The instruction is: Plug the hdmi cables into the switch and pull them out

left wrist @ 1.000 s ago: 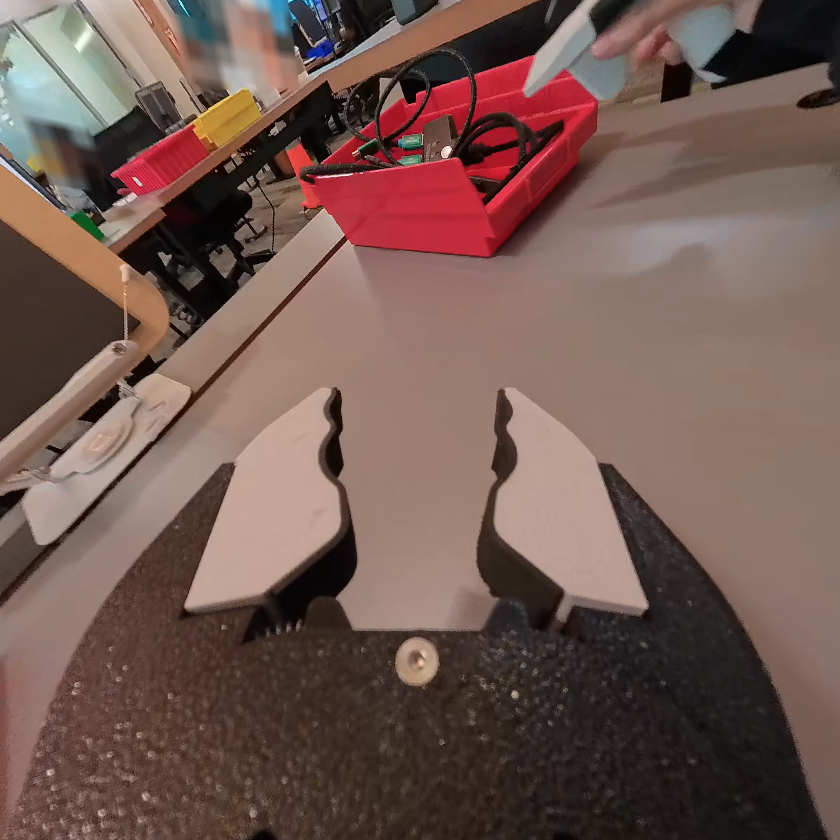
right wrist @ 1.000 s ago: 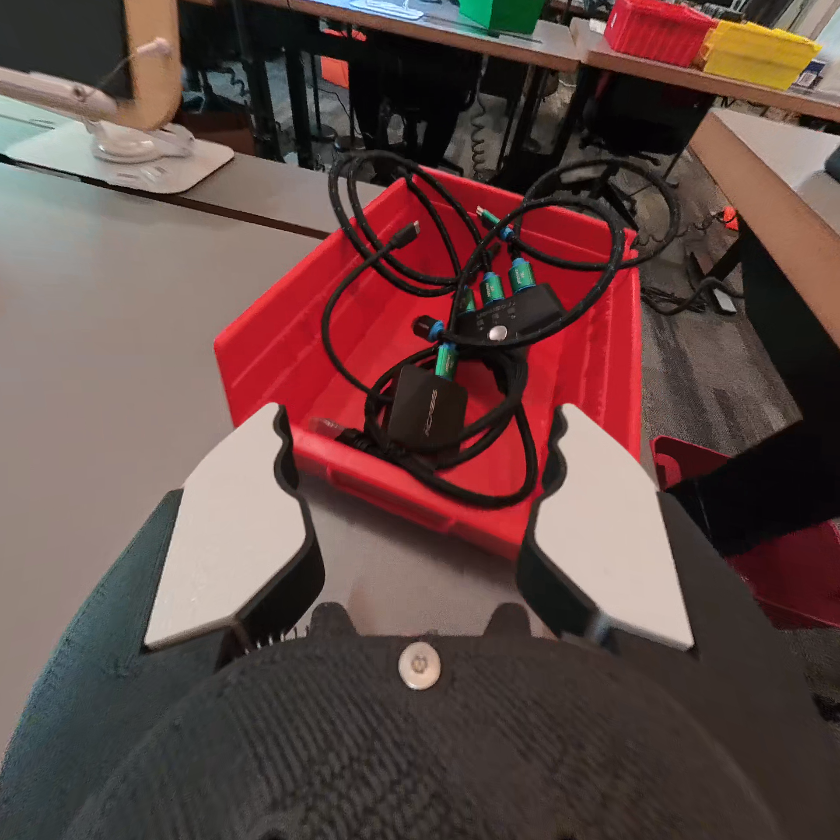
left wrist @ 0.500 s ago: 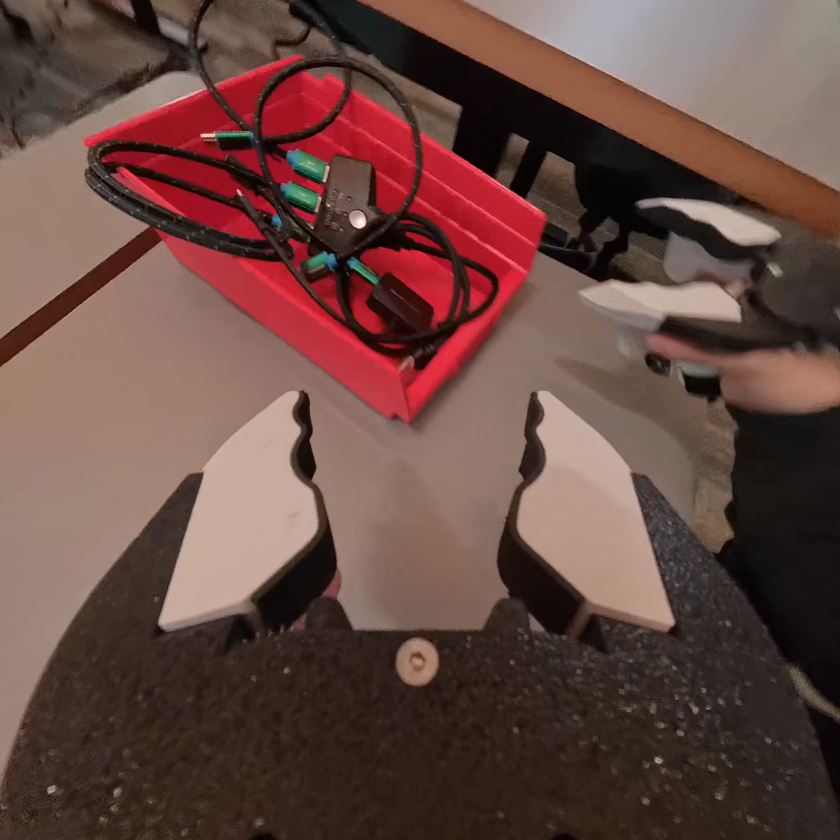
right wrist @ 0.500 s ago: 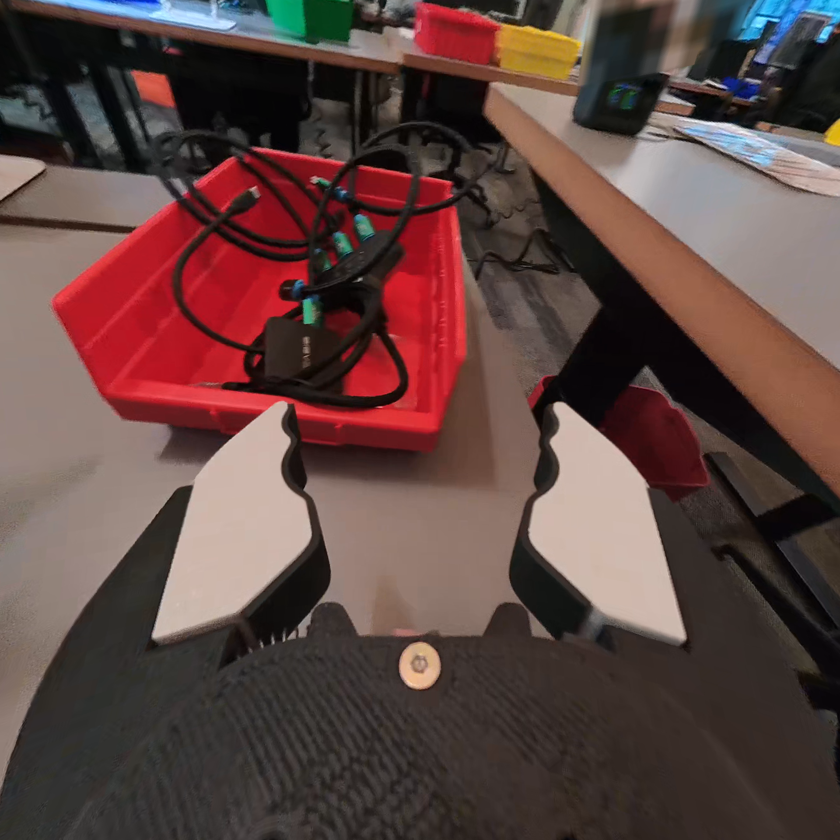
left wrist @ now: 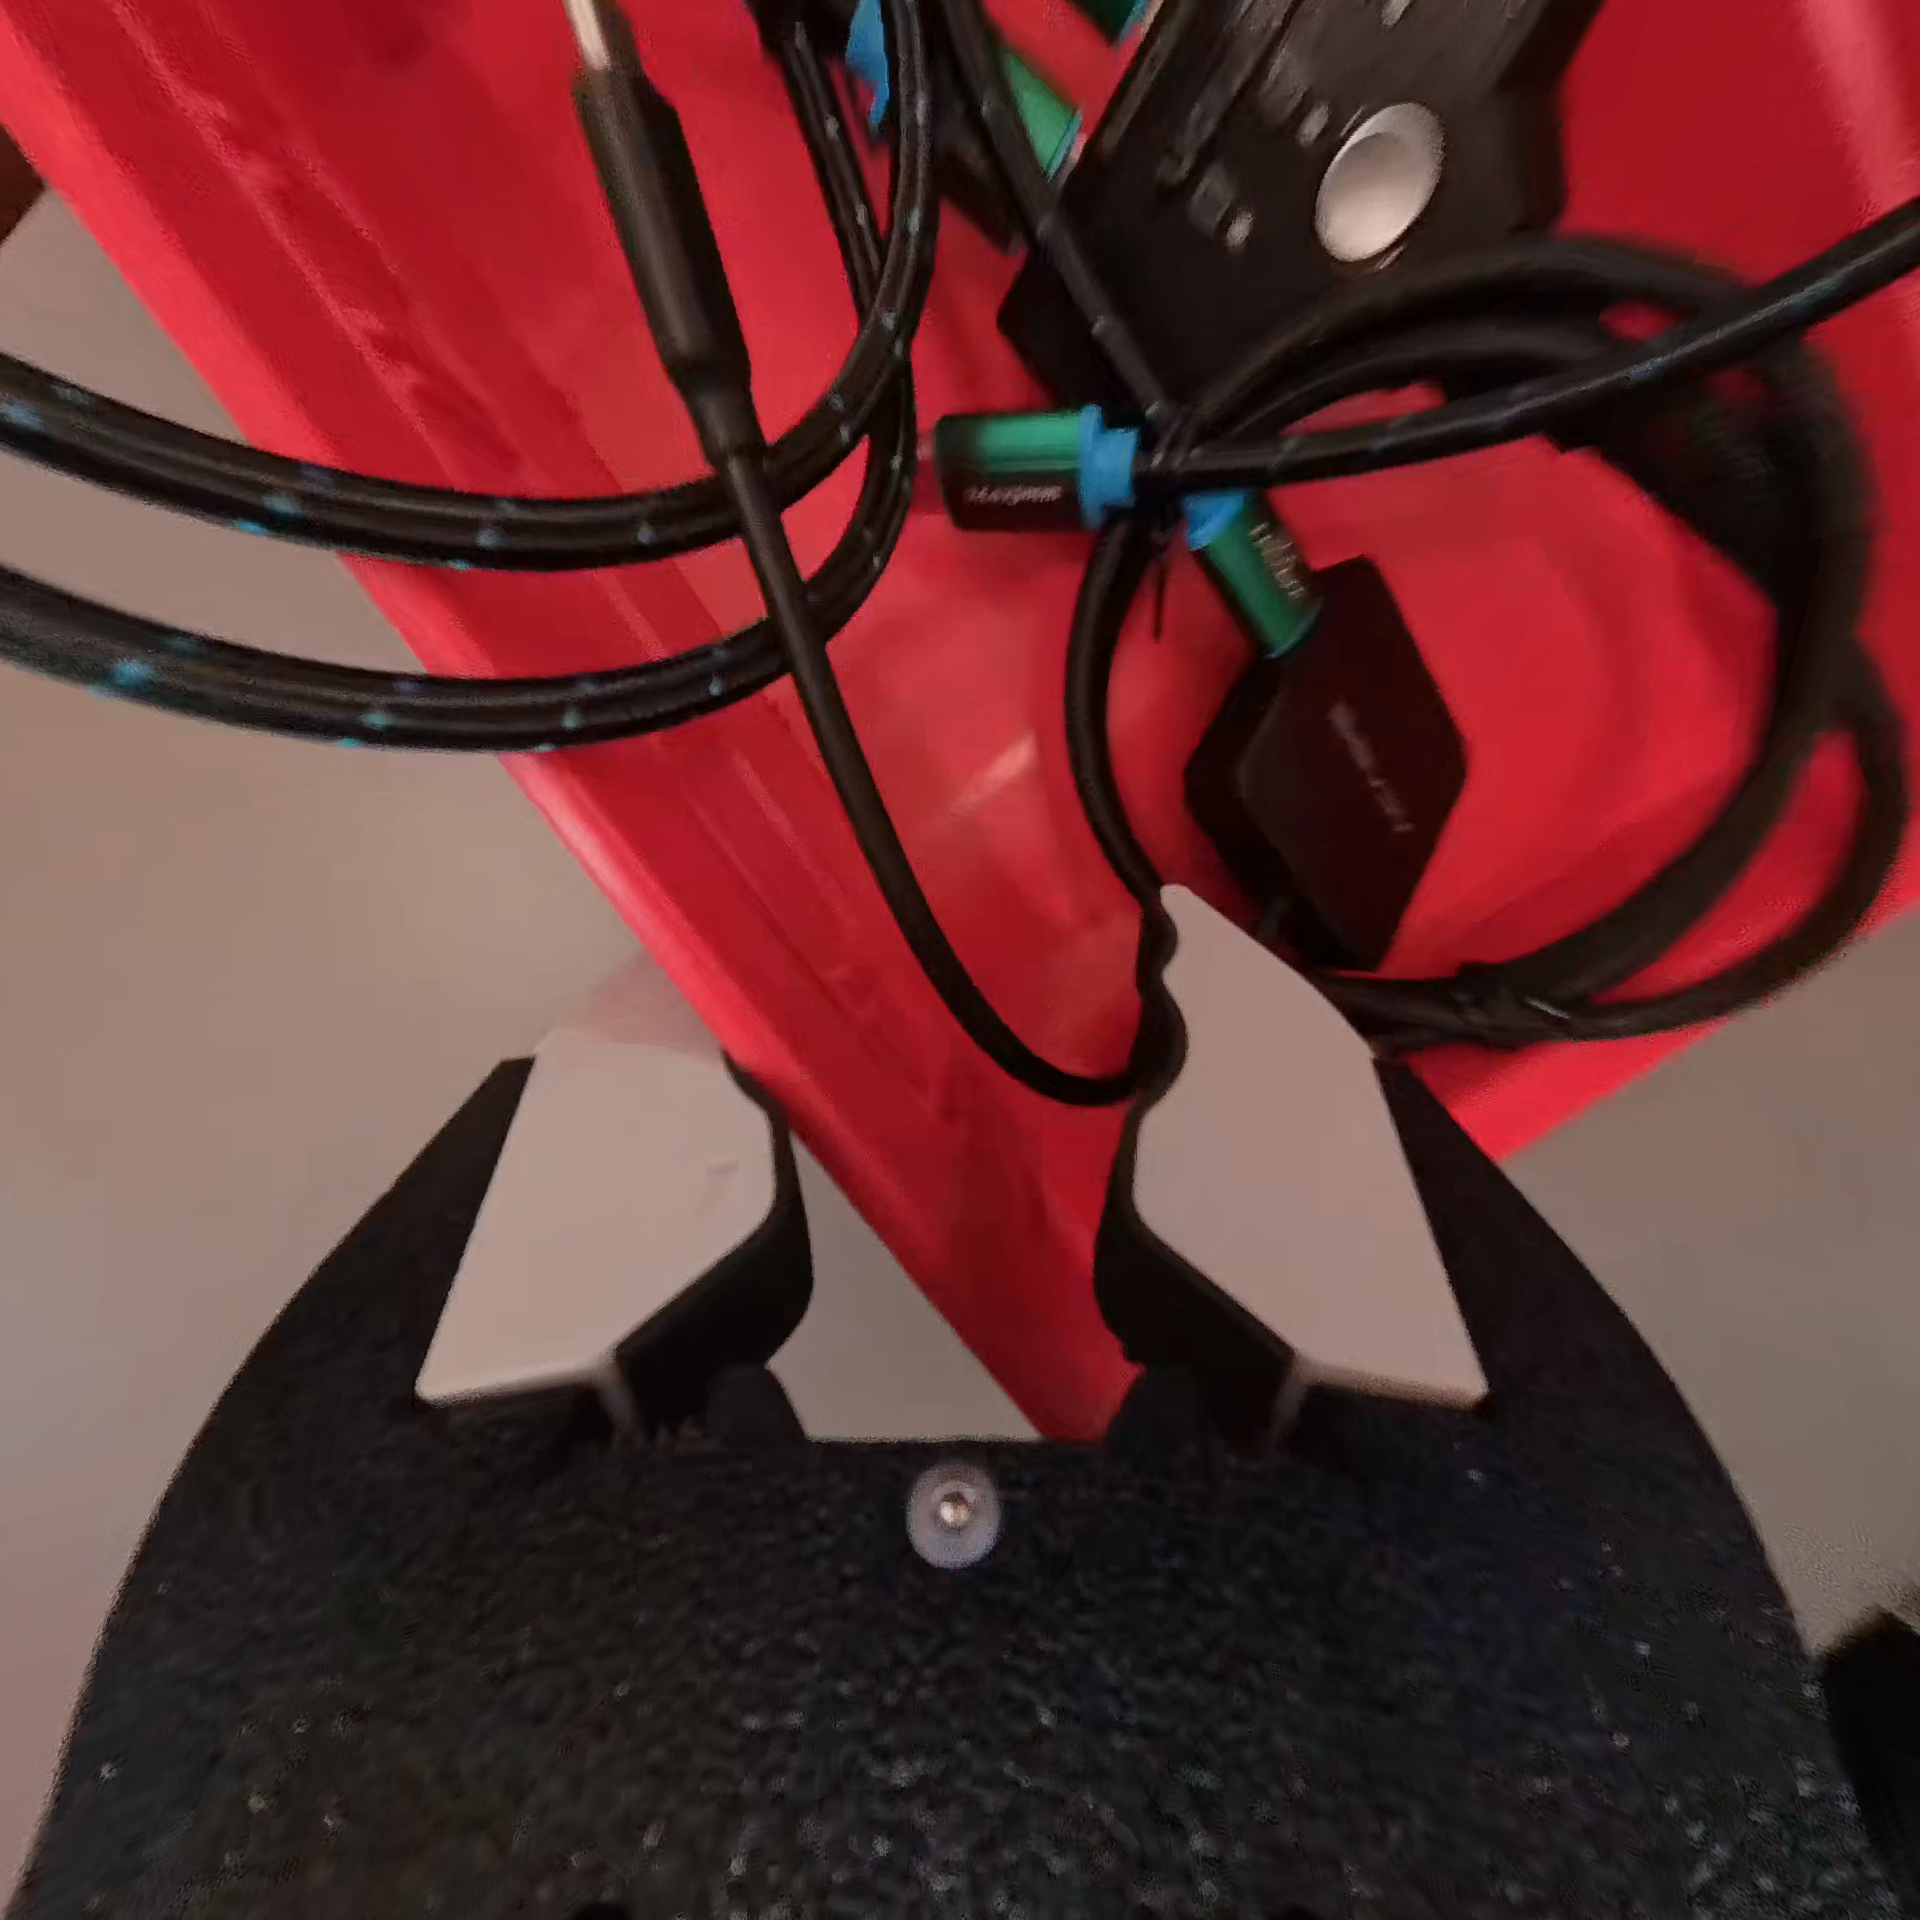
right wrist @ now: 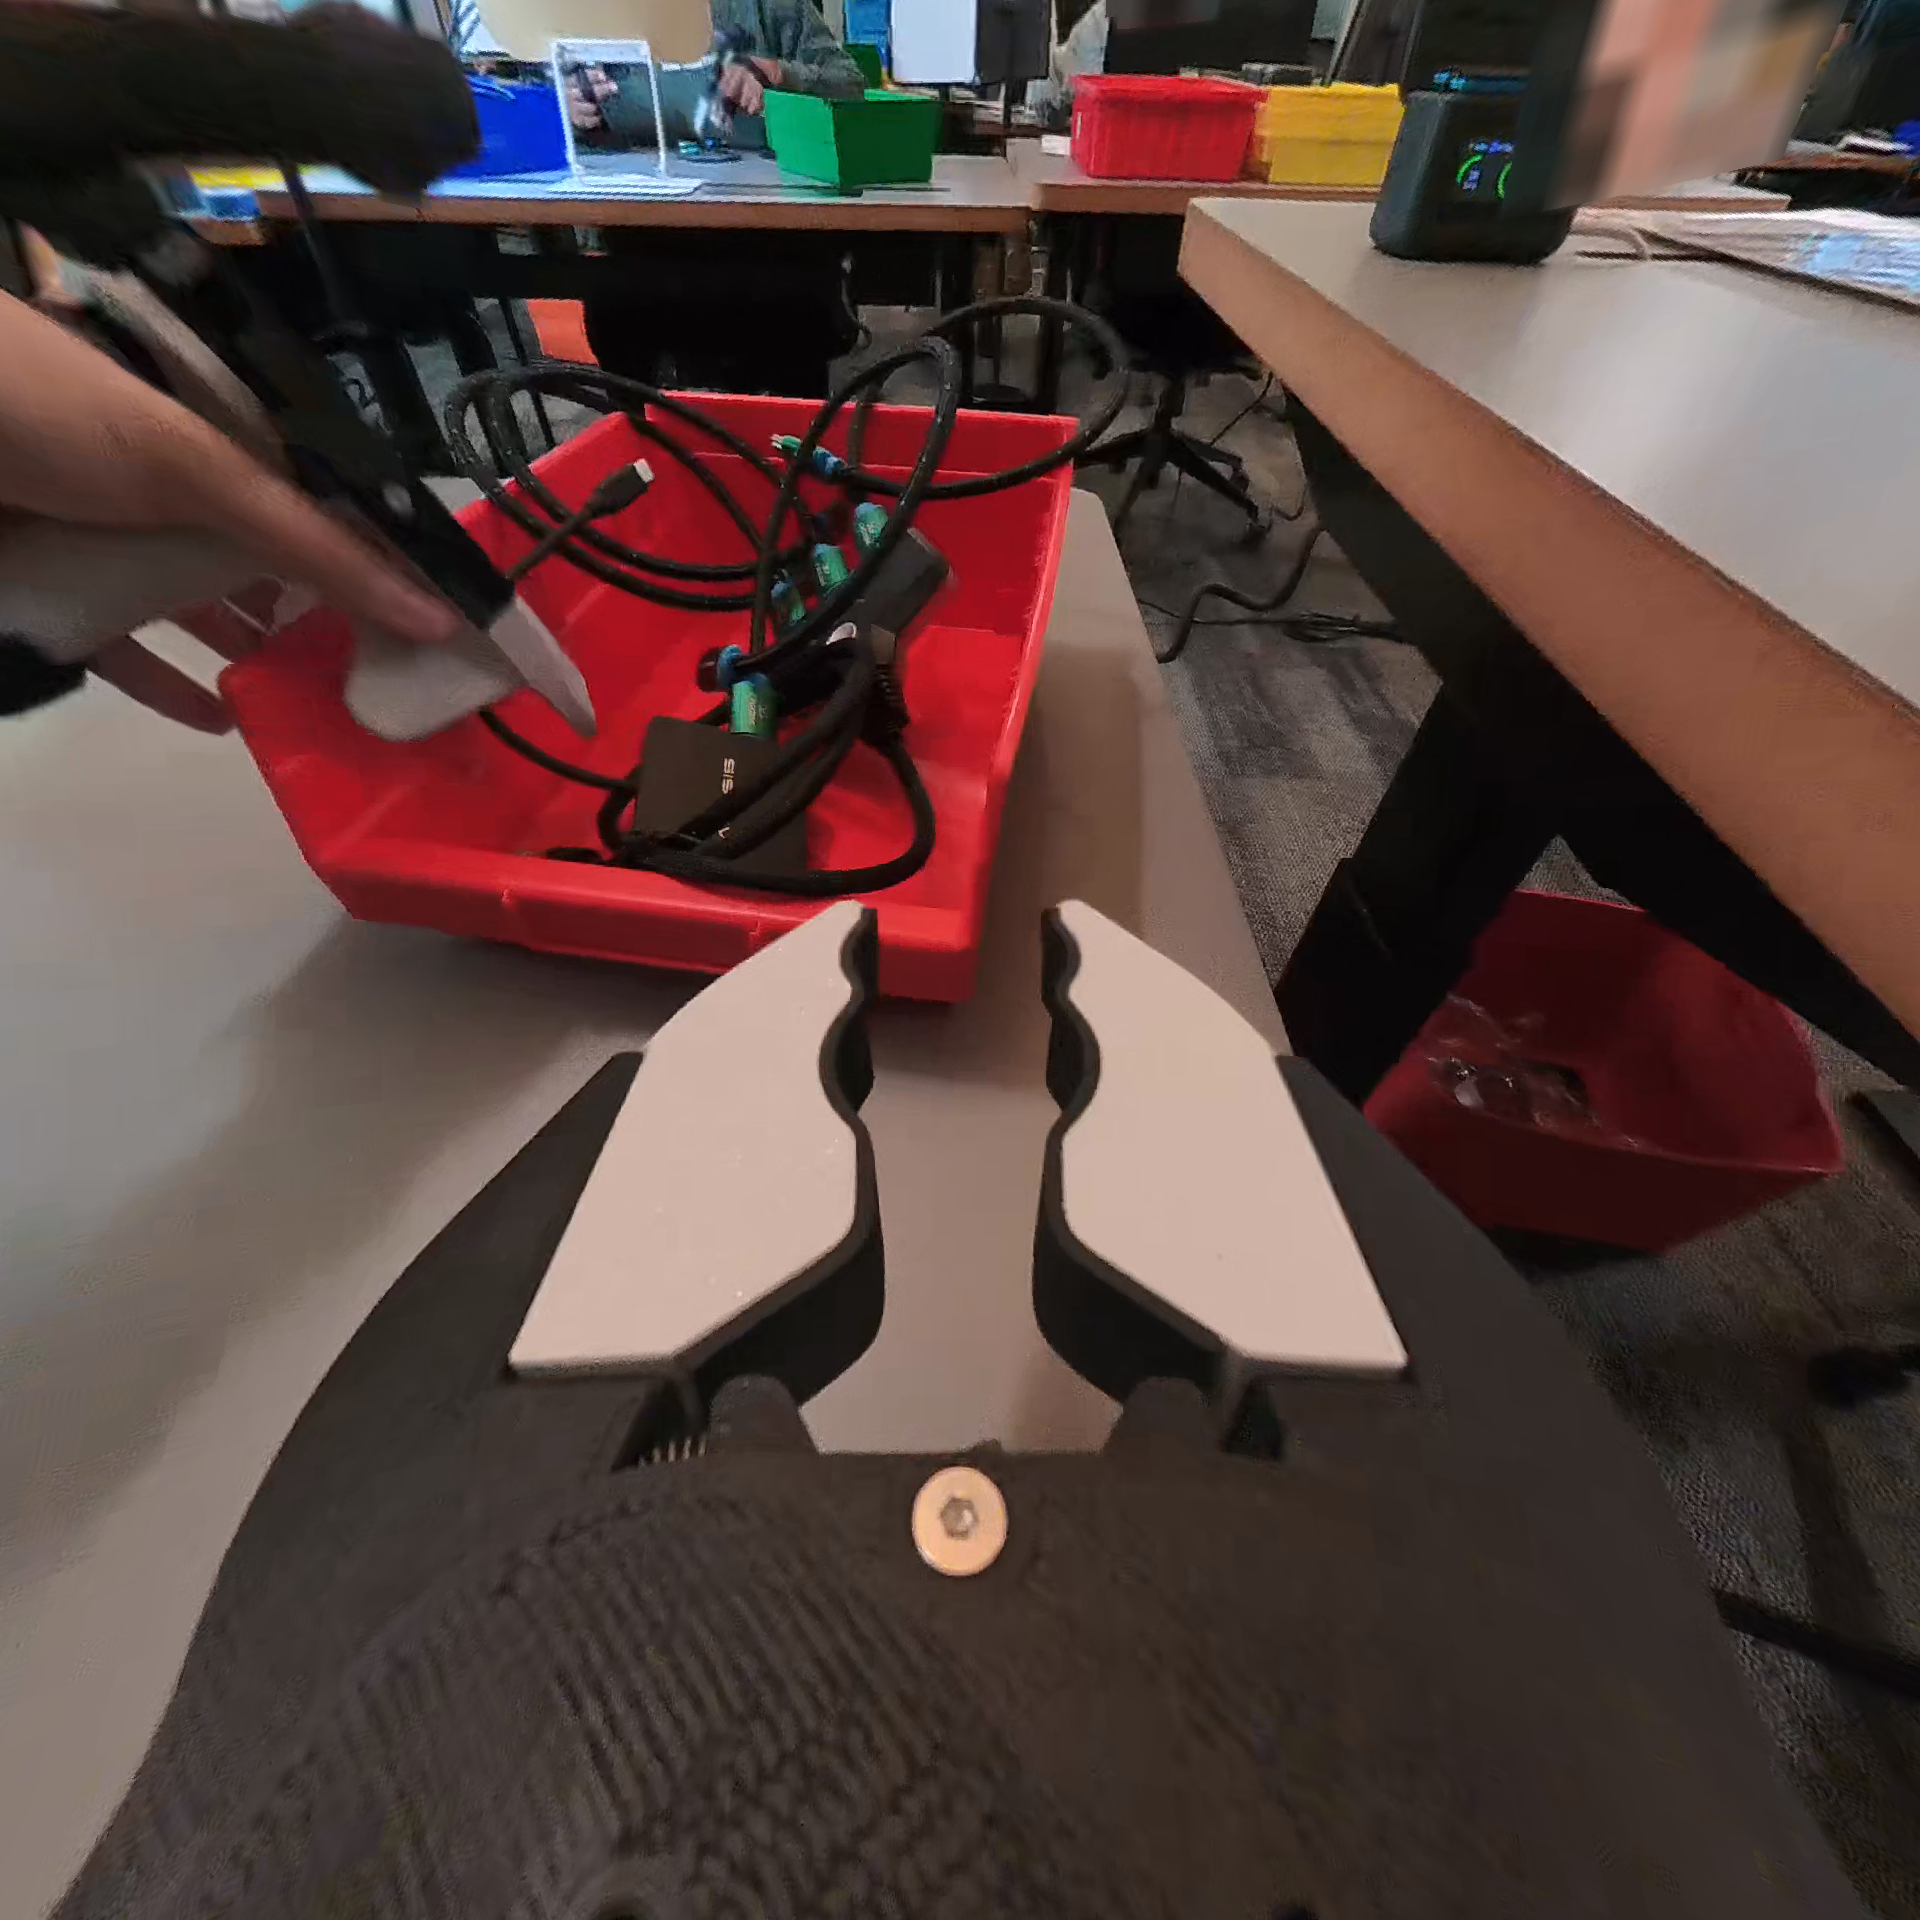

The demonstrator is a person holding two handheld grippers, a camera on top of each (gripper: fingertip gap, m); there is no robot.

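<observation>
A red bin point(right wrist: 665, 914) on the grey table holds a tangle of black braided HDMI cables point(left wrist: 312, 520) with green plugs point(left wrist: 1023, 473). A black switch point(left wrist: 1299, 177) with a silver button lies among them, with green plugs at its end point(right wrist: 831, 566). A second black box point(left wrist: 1340, 769) lies nearer the front. My left gripper point(left wrist: 914, 966) is open and empty over the bin's left wall, its right finger next to a thin black cable point(left wrist: 831, 665). My right gripper point(right wrist: 956, 925) is empty, jaws narrowly apart, above the table just short of the bin's front corner.
The table's right edge point(right wrist: 1153, 665) runs close beside the bin. A second table point(right wrist: 1558, 364) stands to the right with a black device point(right wrist: 1465, 177) on it. A red tub point(right wrist: 1600, 1122) sits on the floor below. Green, red and yellow bins stand on far desks.
My left gripper has moved forward and down from the open table to right over the bin. My right gripper's jaws have narrowed and it has shifted to the bin's front right corner.
</observation>
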